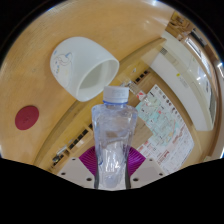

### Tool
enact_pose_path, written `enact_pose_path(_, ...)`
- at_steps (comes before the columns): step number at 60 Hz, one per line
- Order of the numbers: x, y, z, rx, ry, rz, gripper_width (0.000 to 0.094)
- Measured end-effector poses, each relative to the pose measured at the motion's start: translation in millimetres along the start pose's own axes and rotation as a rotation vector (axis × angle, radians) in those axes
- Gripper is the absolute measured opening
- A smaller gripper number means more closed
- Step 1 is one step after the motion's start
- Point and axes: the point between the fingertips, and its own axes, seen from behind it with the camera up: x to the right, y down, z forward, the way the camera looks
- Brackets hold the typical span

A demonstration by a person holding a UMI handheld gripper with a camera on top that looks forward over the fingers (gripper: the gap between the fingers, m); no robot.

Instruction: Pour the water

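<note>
A clear plastic water bottle (pixel 113 135) with a white cap (pixel 116 95) stands upright between my fingers, its lower body pressed by the purple pads (pixel 88 159) on both sides. My gripper (pixel 112 162) is shut on it. Beyond the bottle, to the left, a white cup (pixel 85 66) appears tipped, its open mouth facing the bottle's cap. The cup sits on a wooden tabletop (pixel 40 80). The bottle's base is hidden below the fingers.
A dark red round coaster (pixel 27 117) lies on the wood at the left. A printed sheet with red and green marks (pixel 165 130) lies to the right of the bottle. Pale box-like items (pixel 185 60) stand at the far right.
</note>
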Motion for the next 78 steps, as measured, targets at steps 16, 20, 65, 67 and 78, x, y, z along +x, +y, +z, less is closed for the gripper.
enact_pose_path(16,27,44,-12,-0.048,-0.002,0.298,0.0343)
enact_pose_path(20,35,76,-23,-0.063,0.022,0.519,0.0343)
enact_pose_path(65,-130,5,-26,-0.082,-0.382,2.270,0.0343)
enact_pose_path(67,-133,-4,-26,-0.089,-0.400,2.268,0.0344)
enact_pose_path(78,-144,-18,-33,-0.062,-0.346,2.245,0.0367)
